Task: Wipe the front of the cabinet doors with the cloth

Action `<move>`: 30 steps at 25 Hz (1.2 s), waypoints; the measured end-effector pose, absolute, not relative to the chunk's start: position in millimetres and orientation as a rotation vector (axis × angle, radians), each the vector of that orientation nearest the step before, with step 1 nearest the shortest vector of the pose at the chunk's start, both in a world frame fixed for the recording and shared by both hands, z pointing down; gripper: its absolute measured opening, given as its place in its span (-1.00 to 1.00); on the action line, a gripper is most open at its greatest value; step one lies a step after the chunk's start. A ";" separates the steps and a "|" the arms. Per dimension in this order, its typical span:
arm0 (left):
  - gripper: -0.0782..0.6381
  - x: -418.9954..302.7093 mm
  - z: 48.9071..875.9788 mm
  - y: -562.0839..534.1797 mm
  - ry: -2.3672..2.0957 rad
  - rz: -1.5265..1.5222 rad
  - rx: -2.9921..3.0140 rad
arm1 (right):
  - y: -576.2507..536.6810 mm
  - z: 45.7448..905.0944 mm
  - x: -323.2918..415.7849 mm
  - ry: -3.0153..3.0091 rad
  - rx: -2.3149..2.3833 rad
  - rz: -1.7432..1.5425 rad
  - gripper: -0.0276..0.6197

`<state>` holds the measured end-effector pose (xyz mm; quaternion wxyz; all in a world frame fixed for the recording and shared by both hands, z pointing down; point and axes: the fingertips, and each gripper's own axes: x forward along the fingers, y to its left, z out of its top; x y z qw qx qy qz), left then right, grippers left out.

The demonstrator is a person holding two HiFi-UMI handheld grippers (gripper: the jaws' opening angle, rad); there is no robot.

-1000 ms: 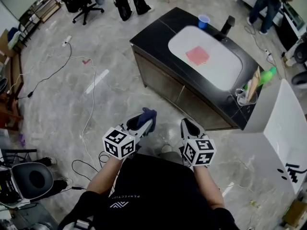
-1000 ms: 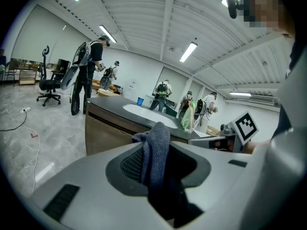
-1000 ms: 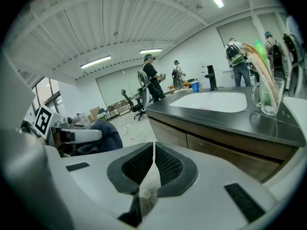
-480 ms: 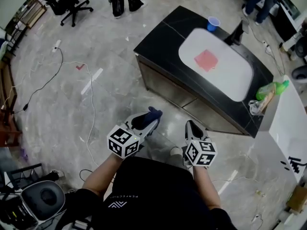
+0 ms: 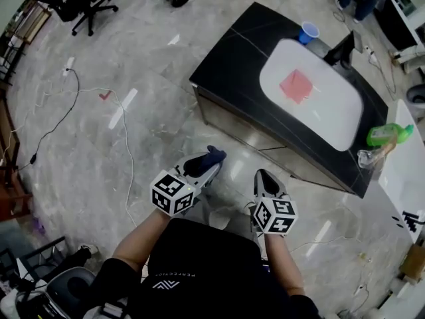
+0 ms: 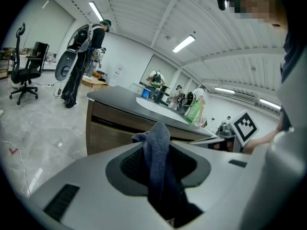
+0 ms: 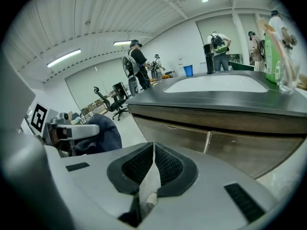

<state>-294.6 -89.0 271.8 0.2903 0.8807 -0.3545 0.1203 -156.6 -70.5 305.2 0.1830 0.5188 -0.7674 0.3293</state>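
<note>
Blue cloth [image 6: 158,152] was clamped in the left tongs [image 5: 204,168]; right tongs [image 5: 263,177] pressed together, empty, facing cabinet doors [image 7: 172,133].

Cloth [image 5: 213,154]: dark blue, terry-like, bunched into narrow fold. Pinched between jaws of left claw [image 5: 211,167]; upper end pokes out past jaw tips and droops to one side, lower end hangs down inside claw body. Held above floor, well apart from cabinet.

Cabinet doors [image 5: 229,120]: flat brown fronts, wood-look, directly under black desk [image 5: 232,52] top. Thin vertical seam between neighbouring doors, all closed. Fronts face claw holding cloth; cloth not touching them. Door surface detail too small to tell.
</note>
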 end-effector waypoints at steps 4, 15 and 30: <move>-0.43 -311.9 296.0 -107.9 -0.923 0.383 2.331 | -86.2 322.3 -174.4 -2.143 1.483 0.977 -0.80; -0.43 -354.5 339.9 -172.9 -1.009 0.425 2.312 | -120.4 359.1 -202.3 -2.098 1.532 1.037 -0.80; -0.43 -388.9 384.1 -255.6 -1.176 0.415 2.285 | -160.4 395.0 -221.0 -2.178 1.543 1.036 -0.80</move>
